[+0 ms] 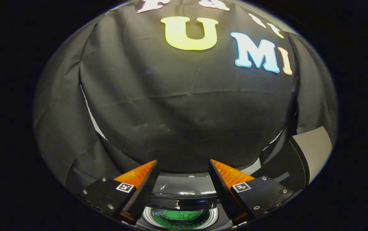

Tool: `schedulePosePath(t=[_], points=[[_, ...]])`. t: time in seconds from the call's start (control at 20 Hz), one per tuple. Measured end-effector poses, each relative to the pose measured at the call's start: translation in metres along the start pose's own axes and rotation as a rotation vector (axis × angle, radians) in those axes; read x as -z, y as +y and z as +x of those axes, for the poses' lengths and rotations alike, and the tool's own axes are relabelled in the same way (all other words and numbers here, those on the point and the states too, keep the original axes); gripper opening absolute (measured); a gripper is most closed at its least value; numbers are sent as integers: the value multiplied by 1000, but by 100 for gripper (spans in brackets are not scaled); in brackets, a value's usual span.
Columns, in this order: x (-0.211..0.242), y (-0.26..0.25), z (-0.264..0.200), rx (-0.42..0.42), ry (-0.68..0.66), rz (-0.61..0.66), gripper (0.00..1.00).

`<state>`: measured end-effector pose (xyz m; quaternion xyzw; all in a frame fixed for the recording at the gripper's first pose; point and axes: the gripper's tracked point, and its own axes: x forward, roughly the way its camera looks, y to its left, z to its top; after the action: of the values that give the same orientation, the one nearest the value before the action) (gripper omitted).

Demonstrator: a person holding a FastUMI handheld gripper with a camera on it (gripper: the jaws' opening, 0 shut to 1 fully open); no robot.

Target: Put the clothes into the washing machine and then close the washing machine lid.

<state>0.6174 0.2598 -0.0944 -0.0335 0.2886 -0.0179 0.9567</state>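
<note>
My gripper (182, 165) stands open, its two fingers spread wide with nothing between them. Below and between the fingers lies the top of the washing machine (180, 187), its dark rim and back panel facing me. Down inside the round drum opening I see a green garment (179, 215). To the right stands the raised lid (310, 152), grey on its edge and dark on its inner face, tilted up beyond the right finger.
The black cloth wall (184, 106) hangs close behind the machine. A pale strip (91, 115) shows through a gap in the cloth on the left.
</note>
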Motion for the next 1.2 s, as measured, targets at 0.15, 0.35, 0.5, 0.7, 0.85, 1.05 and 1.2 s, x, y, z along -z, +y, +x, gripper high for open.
schedulePosePath(t=[0.15,0.35,0.5,0.7,0.85,1.05,1.2], points=[[5,0,-5,0,-18,-1,95],[9,3,-16,-7,-54,-4,95],[15,5,-24,-17,-71,-6,95],[23,7,-32,-23,-85,-7,95],[25,8,-35,-32,-102,-10,95],[29,7,-38,-48,-130,-10,95],[48,6,-50,-43,-127,-10,95]])
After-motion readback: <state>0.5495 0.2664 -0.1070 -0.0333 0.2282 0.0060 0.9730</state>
